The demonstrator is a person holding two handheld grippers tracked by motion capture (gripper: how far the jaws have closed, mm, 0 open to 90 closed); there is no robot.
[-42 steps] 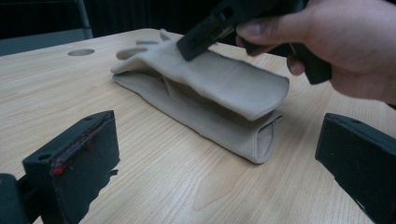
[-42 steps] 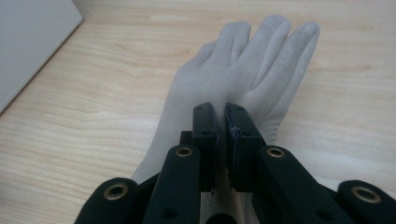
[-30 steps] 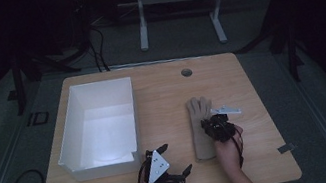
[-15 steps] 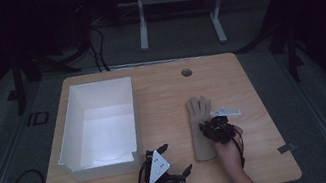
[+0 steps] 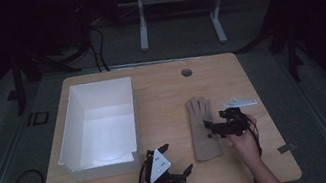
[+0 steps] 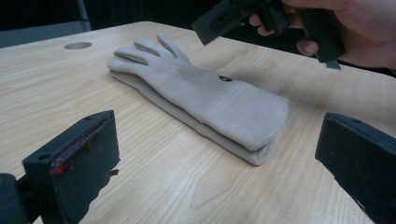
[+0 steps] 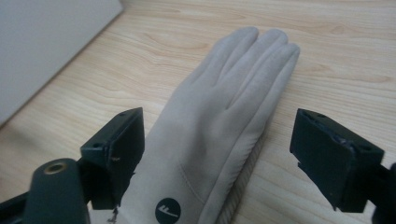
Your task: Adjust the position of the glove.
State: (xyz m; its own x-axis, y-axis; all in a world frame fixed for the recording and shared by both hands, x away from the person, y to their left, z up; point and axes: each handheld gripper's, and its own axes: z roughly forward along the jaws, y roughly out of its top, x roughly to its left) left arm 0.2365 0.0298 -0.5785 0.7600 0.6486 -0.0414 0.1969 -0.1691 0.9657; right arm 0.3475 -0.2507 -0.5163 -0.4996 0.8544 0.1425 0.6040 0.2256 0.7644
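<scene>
Two beige gloves lie stacked flat on the worktop, right of the white box, fingers pointing away from the person. The right hand-held gripper has just been opening its jaws; they now stand wide above the pair's cuff end, pads clear of the fabric, where a second ago they sat closed on it. That reads as a release, the pair set down. The left hand-held gripper waits wide and empty nearby
</scene>
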